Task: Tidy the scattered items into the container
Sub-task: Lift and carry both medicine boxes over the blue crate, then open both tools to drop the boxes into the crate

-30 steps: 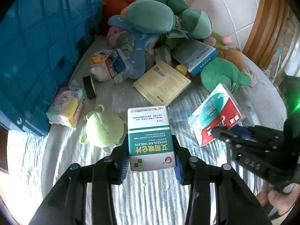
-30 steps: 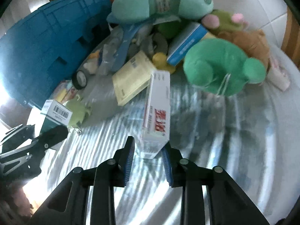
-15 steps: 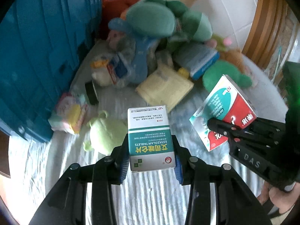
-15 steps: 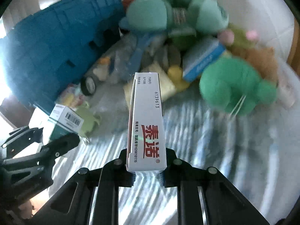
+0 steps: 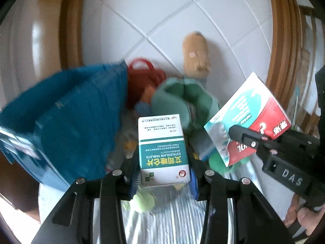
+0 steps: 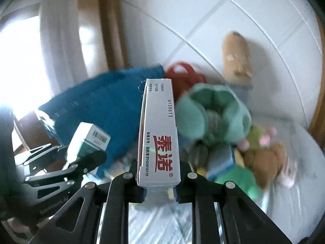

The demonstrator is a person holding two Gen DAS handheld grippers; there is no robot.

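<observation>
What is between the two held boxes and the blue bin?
Nothing visible. The green box in the left gripper and the red box in the right gripper hang beside the blue bin.

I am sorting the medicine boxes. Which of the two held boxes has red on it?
The box in the right hand-held gripper: the red, teal and white box. The green and white tablet box in the left hand-held gripper has almost none.
</observation>
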